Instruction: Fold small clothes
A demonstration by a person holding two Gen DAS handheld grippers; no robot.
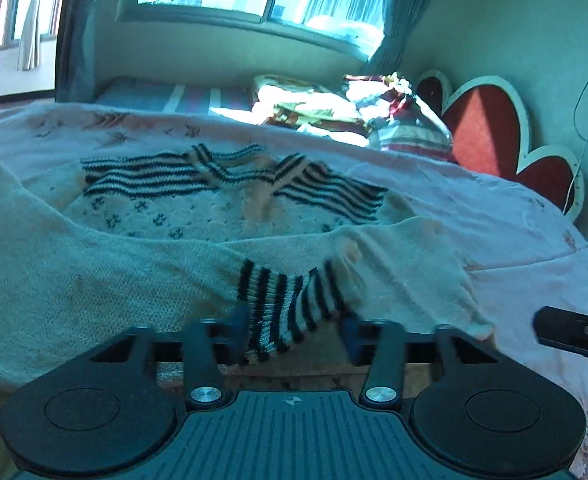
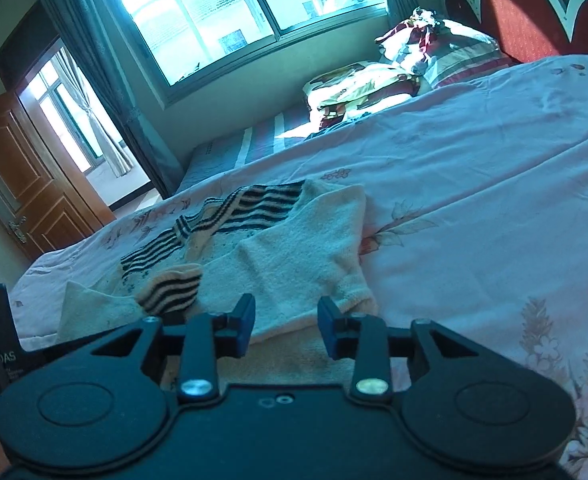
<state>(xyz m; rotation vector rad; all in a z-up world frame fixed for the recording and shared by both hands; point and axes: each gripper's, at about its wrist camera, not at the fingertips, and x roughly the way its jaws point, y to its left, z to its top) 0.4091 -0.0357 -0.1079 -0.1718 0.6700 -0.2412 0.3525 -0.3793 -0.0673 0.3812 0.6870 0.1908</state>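
We see a cream knitted sweater with black stripes across the shoulders and a V-neck (image 1: 198, 216) lying spread on the pale pink floral bed sheet (image 1: 493, 216), its body reaching to the near edge of the bed. Starting at the left of the left wrist view, a plain cream sleeve (image 1: 54, 272) lies folded across the body towards the middle, and it ends in a black-and-cream striped cuff (image 1: 282, 304). That cuff hangs between the blue pads of the left gripper (image 1: 294, 330), whose jaws stand well apart; the pads sit on either side of the cuff without pressing it, though the cloth brushes close to the left-hand pad (image 1: 238, 322). Further right, the other cream sleeve (image 1: 413, 272) lies folded over the body, its end near the sheet's bare part. At the right edge a black bar of the other tool (image 1: 573, 330) juts in. In the right wrist view, the same sweater lies in front of us, the striped cuff resting on the body at the left and the plain sleeve running to the right. The right gripper (image 2: 286, 326) hovers over the sweater's near hem with its jaws part-way open, and nothing is caught between them. At the far right corner of the bed stands a red heart-shaped padded headboard (image 2: 525, 16), with a heap of patterned bedding (image 2: 373, 84) beside it.
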